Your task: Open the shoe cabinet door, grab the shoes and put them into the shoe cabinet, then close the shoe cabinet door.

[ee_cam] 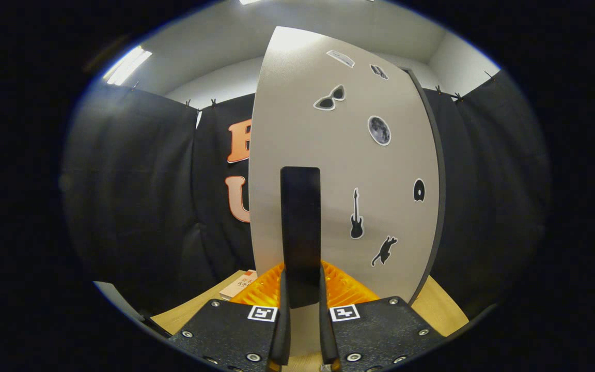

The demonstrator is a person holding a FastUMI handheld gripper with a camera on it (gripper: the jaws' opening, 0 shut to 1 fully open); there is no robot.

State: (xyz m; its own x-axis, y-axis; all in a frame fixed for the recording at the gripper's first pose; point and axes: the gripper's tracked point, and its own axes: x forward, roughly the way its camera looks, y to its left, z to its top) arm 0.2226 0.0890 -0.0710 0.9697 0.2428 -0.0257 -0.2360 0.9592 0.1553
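grey cabinet door, gripper clamping handle

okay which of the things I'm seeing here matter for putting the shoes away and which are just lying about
For the job: cabinet door; its black handle, with the gripper shut on it.

Lying about: orange ridged thing beyond the fingers; small card on the wooden table.

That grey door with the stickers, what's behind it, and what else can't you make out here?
- Cabinet inside, gripper view: the grey door covers it, so any shelves or shoes are hidden.
- Black handle: its lower end sits between the gripper fingers, which look closed on it; actual contact is hard to confirm.
- Stickers near the door's top: too small and warped to identify.
- Orange ribbed object: mostly hidden by the fingers and handle.
- Paper on the table: print too small.
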